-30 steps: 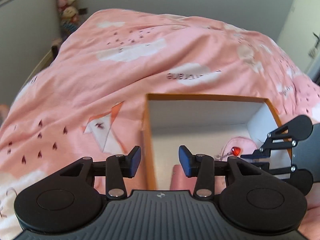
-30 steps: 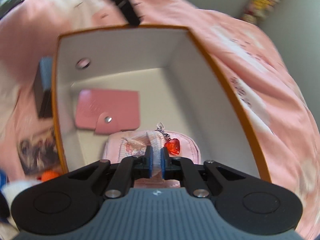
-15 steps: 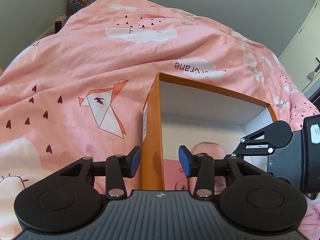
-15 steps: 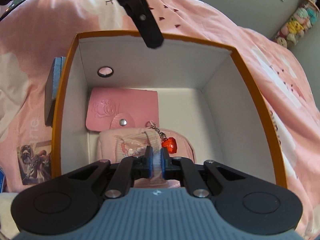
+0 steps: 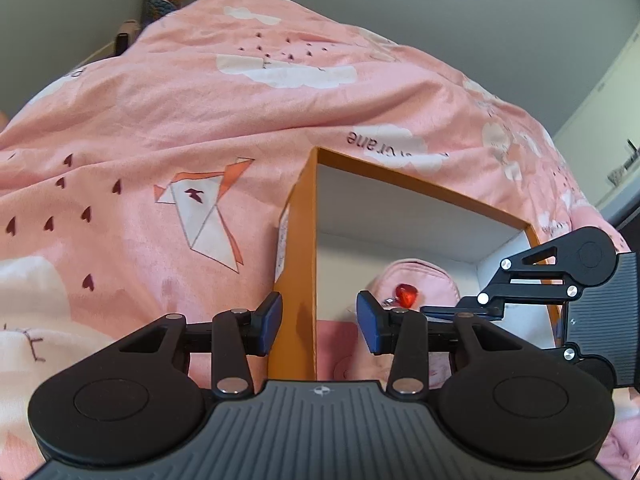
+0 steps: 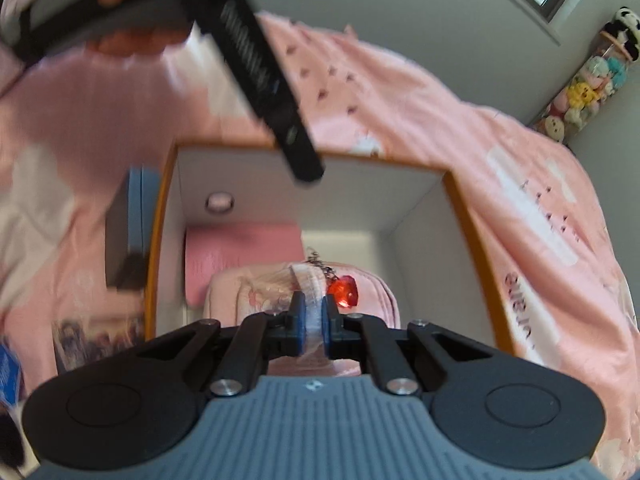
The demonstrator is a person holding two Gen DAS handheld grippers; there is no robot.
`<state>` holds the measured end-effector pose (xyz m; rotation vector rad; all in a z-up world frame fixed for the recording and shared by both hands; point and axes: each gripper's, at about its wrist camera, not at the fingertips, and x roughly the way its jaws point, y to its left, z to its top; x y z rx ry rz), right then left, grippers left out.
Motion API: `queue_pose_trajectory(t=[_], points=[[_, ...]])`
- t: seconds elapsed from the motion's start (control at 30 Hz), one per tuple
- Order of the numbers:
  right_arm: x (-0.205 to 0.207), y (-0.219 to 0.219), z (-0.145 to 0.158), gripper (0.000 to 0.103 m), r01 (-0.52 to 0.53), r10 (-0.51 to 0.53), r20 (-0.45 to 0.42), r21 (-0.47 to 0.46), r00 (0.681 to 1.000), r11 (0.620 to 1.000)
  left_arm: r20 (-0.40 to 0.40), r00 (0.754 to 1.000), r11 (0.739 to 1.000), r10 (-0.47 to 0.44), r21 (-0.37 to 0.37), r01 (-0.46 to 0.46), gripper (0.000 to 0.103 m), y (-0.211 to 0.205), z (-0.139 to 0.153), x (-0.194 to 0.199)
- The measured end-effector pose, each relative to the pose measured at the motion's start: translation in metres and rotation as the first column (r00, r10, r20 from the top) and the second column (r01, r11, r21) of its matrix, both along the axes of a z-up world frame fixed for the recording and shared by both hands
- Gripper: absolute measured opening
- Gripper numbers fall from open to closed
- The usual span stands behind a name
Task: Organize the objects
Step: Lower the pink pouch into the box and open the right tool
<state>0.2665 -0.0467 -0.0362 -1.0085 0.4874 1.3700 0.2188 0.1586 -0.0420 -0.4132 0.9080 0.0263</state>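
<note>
**A:** What have you got closest to you?

**B:** Your right gripper [image 6: 313, 322] is clamped tight on a pale fabric strap of the soft pink pouch with a red heart charm [image 6: 348, 292]. The pouch sits inside the open orange cardboard box with white inner walls [image 6: 416, 220], low against its near wall. I judge you are in the placing step: the pouch looks down in the box but not yet let go.

**A:** And the left?

**B:** Your left gripper [image 5: 319, 328] is part open and holds nothing. Its jaws straddle the box's left wall, one pad outside and one inside, with no pad pressing on the card.

**A:** What does the next move want?

**B:** Probably opening the right jaws so the strap drops free, then lifting straight up clear of the box rim. The charm chain could snag a finger.

**A:** Further in?

**B:** A flat pink snap-flap wallet [image 6: 244, 252] lies on the box floor behind the pouch. Outside the left wall stands a dark case with a blue edge [image 6: 128, 236].

**A:** Beyond the box?

**B:** A pink bedspread with white clouds and paper cranes [image 5: 180, 128] spreads all round it. Past that are grey walls and a stack of plush toys [image 6: 588, 88] in the corner.
</note>
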Motion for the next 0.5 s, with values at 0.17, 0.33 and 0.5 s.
queue_pose_trajectory(t=[0.17,0.33,0.5], points=[[-0.005,0.023,-0.004,0.008,-0.041,0.041,-0.035,0.02,0.999,0.999,0.043,0.996,0.997,0.077,0.002,-0.077,0.048,-0.004,0.005,-0.012],[-0.005,0.039,-0.019,0.008,-0.072,0.072,-0.076,0.012,0.994,0.997,0.073,0.988,0.99,0.137,0.014,-0.138,0.048,-0.008,0.006,-0.022],[0.005,0.046,-0.028,0.008,-0.021,0.023,-0.177,0.013,0.984,1.0,0.081,0.983,0.986,0.165,0.01,-0.167,0.048,-0.008,0.003,-0.028]])
